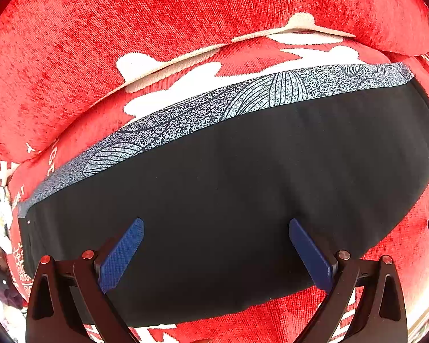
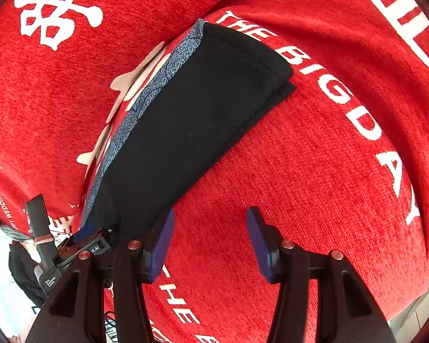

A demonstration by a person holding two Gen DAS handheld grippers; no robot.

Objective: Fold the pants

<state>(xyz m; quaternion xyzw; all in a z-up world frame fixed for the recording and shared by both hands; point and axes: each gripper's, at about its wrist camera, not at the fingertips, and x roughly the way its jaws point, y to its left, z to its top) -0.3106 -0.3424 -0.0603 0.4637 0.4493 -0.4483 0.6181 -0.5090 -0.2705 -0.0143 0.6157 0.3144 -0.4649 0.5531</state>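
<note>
I saw pants (image 1: 243, 194) folded on red cover (image 1: 85, 43) | left tool (image 1: 216, 253) gaped, empty | right tool (image 2: 208, 243) gaped, empty | near pants edge hidden behind tools

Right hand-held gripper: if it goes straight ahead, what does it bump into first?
Probably the red cover. The right hand-held gripper is open, with only red cloth between its fingers. The folded black pants lie just to the left, though depth is hard to judge.
</note>
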